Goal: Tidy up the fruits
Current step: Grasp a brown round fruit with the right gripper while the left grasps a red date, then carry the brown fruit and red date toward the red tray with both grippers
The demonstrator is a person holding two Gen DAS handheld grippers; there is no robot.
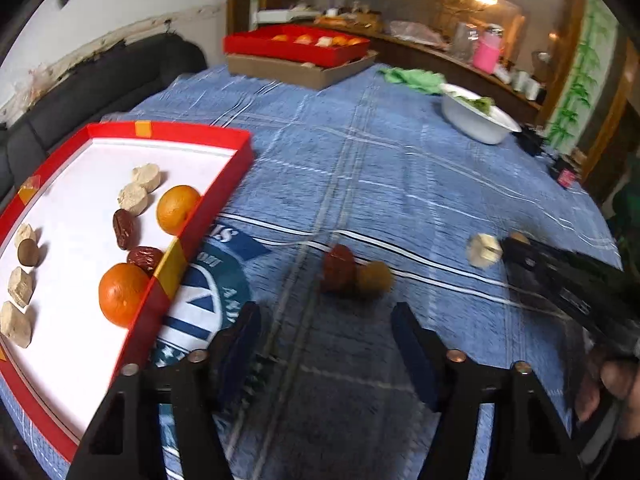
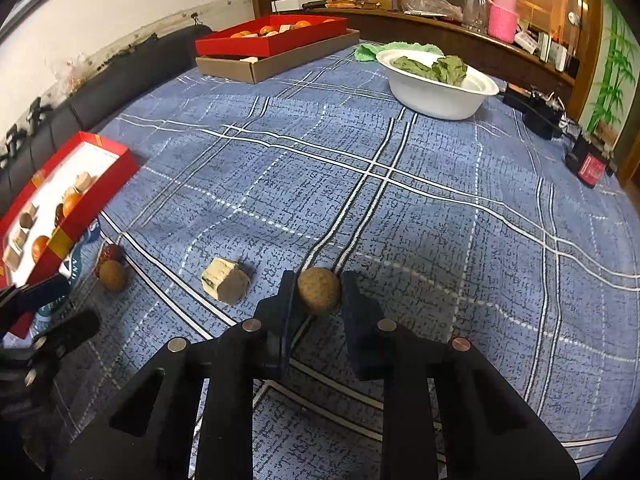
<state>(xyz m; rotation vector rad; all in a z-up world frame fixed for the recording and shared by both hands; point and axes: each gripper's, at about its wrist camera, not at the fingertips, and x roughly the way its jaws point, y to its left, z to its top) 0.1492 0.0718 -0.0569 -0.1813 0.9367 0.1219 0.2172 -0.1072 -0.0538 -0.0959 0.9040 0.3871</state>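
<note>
A red tray with a white floor holds two oranges, red dates, a brown ball and several beige blocks; it also shows in the right wrist view. A red date and a brown ball lie together on the blue cloth, just ahead of my open, empty left gripper. My right gripper is shut on another brown round fruit. A beige block lies to its left. The right gripper also shows in the left wrist view, next to that block.
A second red tray with oranges sits on a cardboard box at the far end. A white bowl of green leaves and a green cloth stand at the far right. Black devices lie at the right edge. A dark sofa lies left.
</note>
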